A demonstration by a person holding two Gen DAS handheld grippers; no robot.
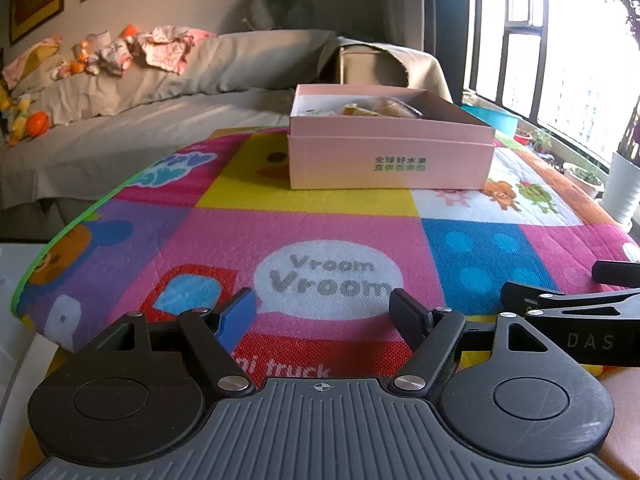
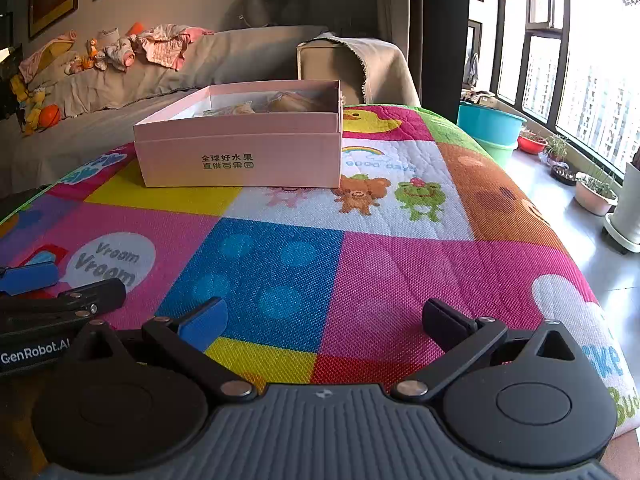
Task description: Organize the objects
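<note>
A pink cardboard box [image 1: 390,160] with green print stands on the colourful play mat [image 1: 320,220] ahead of both grippers; it also shows in the right wrist view [image 2: 240,160]. Wrapped items [image 1: 380,109] lie inside it, partly hidden by its walls. My left gripper [image 1: 323,312] is open and empty, low over the mat's near part. My right gripper [image 2: 326,322] is open and empty, to the right of the left one. Each gripper's tips show in the other's view: the right gripper [image 1: 568,292] and the left gripper [image 2: 64,284].
A grey sofa [image 1: 160,92] with clothes and toys [image 1: 132,48] stands behind the mat. A beige-covered block [image 2: 352,64] is behind the box. Teal basins [image 2: 490,122] and potted plants [image 2: 592,190] line the window at right.
</note>
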